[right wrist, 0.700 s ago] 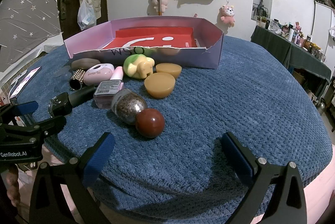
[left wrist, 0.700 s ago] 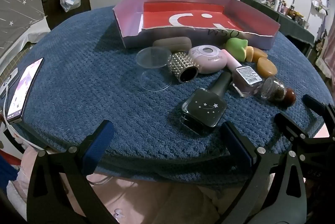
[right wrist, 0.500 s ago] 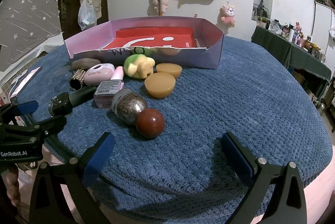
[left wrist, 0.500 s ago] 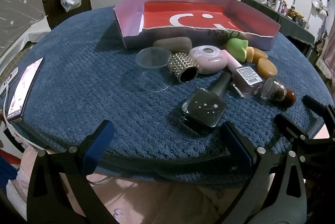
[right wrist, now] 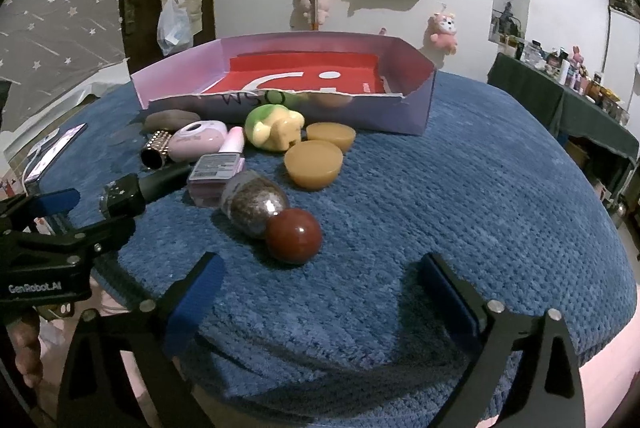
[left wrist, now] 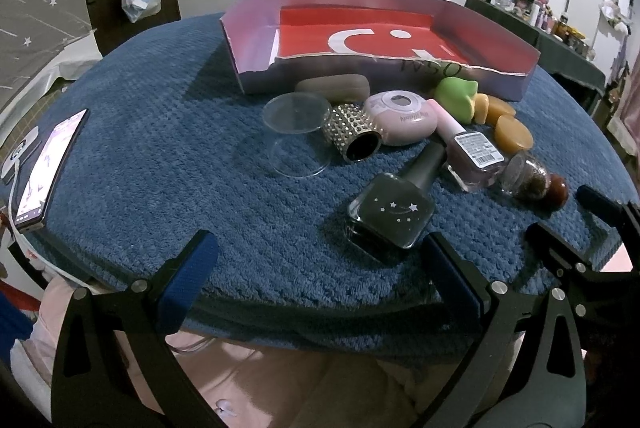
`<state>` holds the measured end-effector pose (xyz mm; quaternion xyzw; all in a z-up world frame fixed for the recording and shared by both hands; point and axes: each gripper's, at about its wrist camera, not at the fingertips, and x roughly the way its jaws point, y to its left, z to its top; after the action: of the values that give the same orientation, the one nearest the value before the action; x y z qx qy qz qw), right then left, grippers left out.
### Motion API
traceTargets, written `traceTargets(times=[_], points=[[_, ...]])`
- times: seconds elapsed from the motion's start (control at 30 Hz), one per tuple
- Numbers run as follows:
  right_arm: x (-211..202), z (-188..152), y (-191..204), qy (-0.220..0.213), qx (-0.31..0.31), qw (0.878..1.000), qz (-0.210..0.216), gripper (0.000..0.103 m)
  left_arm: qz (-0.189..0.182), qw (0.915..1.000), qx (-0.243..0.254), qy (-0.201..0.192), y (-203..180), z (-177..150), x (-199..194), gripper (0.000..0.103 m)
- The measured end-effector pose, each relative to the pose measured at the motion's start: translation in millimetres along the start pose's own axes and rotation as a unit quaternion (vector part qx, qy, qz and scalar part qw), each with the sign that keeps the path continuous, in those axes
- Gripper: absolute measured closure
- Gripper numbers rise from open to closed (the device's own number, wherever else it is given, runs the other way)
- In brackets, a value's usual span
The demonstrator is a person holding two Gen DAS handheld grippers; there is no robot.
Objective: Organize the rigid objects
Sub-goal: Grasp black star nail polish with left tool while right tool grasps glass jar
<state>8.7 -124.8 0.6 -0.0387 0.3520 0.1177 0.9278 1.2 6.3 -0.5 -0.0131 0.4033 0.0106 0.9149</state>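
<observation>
A shallow purple box with a red floor [left wrist: 256, 68] [right wrist: 416, 108] stands at the back of the blue table. In front of it lie a dark nail polish bottle [left wrist: 394, 214] [right wrist: 128, 192], a pink nail polish bottle [left wrist: 472, 152] [right wrist: 218, 168], a glitter jar with a red ball cap [left wrist: 528, 180] [right wrist: 294, 236], a studded cap [left wrist: 354, 132], a pink case [left wrist: 400, 116], a green toy [right wrist: 272, 128], two amber pucks [right wrist: 314, 164] and a clear lid [left wrist: 296, 110]. My left gripper [left wrist: 320, 268] is open and empty at the near table edge. My right gripper [right wrist: 320, 284] is open and empty, just short of the red ball cap.
A phone [left wrist: 48, 164] lies at the table's left edge. A grey pebble-shaped case [left wrist: 332, 88] rests against the box front. A dark side table with small bottles [right wrist: 568, 96] stands at the right. The right half of the blue table top [right wrist: 480, 188] is bare.
</observation>
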Motion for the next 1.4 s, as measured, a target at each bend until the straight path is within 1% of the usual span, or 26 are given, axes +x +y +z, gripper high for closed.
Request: traceTargets(times=[0.1, 0.2, 0.27, 0.33, 0.43, 0.57, 0.67, 0.73, 0.8, 0.87, 0.9, 0.93, 0.97, 1.0, 1.07, 1.1, 1.17, 1.23, 1.3, 1.33, 1.4], points=[[0, 1, 2, -0.001, -0.004, 1.0, 0.006, 0.013, 0.0, 1.0, -0.001, 0.002, -2, 1, 1, 0.0], [0, 2, 2, -0.002, -0.005, 1.0, 0.01, 0.014, 0.005, 1.0, -0.001, 0.0, -4, 2, -2, 0.001], [1, 2, 3, -0.003, -0.006, 1.0, 0.013, 0.017, 0.005, 1.0, 0.001, 0.0, -6, 3, -3, 0.003], [1, 3, 3, -0.004, -0.01, 1.0, 0.019, 0.019, 0.003, 1.0, 0.004, -0.002, -7, 4, -4, 0.008], [3, 5, 2, -0.006, -0.012, 1.0, 0.023, 0.023, 0.008, 0.9998, 0.018, -0.005, -13, 4, -6, 0.012], [6, 8, 2, -0.008, -0.016, 0.999, 0.03, 0.029, -0.006, 0.9998, 0.018, -0.003, -16, 5, -6, 0.021], [9, 12, 3, -0.009, -0.019, 0.999, 0.035, 0.035, -0.011, 0.9997, 0.021, -0.004, -19, 7, -5, 0.026], [12, 14, 3, -0.01, -0.021, 0.999, 0.041, 0.036, -0.012, 0.9996, 0.024, -0.004, -21, 9, -3, 0.027], [14, 16, 4, -0.01, -0.023, 0.999, 0.045, 0.04, -0.016, 0.9996, 0.023, -0.005, -21, 10, -3, 0.028], [16, 18, 6, -0.011, -0.027, 0.998, 0.048, 0.045, -0.023, 0.9995, 0.02, -0.003, -21, 11, -1, 0.032], [17, 19, 8, -0.012, -0.03, 0.998, 0.048, 0.046, -0.015, 0.9995, 0.029, 0.001, -22, 13, 0, 0.034], [18, 20, 9, -0.012, -0.033, 0.998, 0.05, 0.048, -0.022, 0.9993, 0.029, 0.002, -23, 13, 1, 0.038], [19, 21, 10, -0.012, -0.035, 0.998, 0.051, 0.05, -0.024, 0.9992, 0.03, 0.002, -24, 14, 1, 0.04], [19, 21, 11, -0.013, -0.037, 0.998, 0.053, 0.053, -0.026, 0.999, 0.034, 0.012, -24, 14, 2, 0.046], [20, 22, 12, -0.013, -0.039, 0.998, 0.055, 0.054, -0.036, 0.9984, 0.044, 0.005, -29, 14, 1, 0.063], [20, 23, 13, -0.012, -0.04, 0.998, 0.056, 0.056, -0.037, 0.9981, 0.049, -0.004, -32, 13, 0, 0.062], [20, 23, 14, -0.011, -0.043, 0.997, 0.059, 0.059, -0.026, 0.9976, 0.061, -0.019, -37, 12, -1, 0.062], [20, 23, 14, -0.01, -0.045, 0.997, 0.06, 0.062, -0.026, 0.9975, 0.063, -0.02, -36, 13, 0, 0.062], [19, 24, 15, -0.008, -0.043, 0.997, 0.064, 0.07, -0.035, 0.9977, 0.055, -0.019, -33, 15, 0, 0.063], [19, 25, 14, -0.006, -0.041, 0.997, 0.066, 0.07, -0.042, 0.9978, 0.049, -0.017, -31, 16, 0, 0.063], [19, 25, 14, -0.003, -0.039, 0.997, 0.068, 0.07, -0.045, 0.9978, 0.048, -0.012, -29, 17, 2, 0.063]])
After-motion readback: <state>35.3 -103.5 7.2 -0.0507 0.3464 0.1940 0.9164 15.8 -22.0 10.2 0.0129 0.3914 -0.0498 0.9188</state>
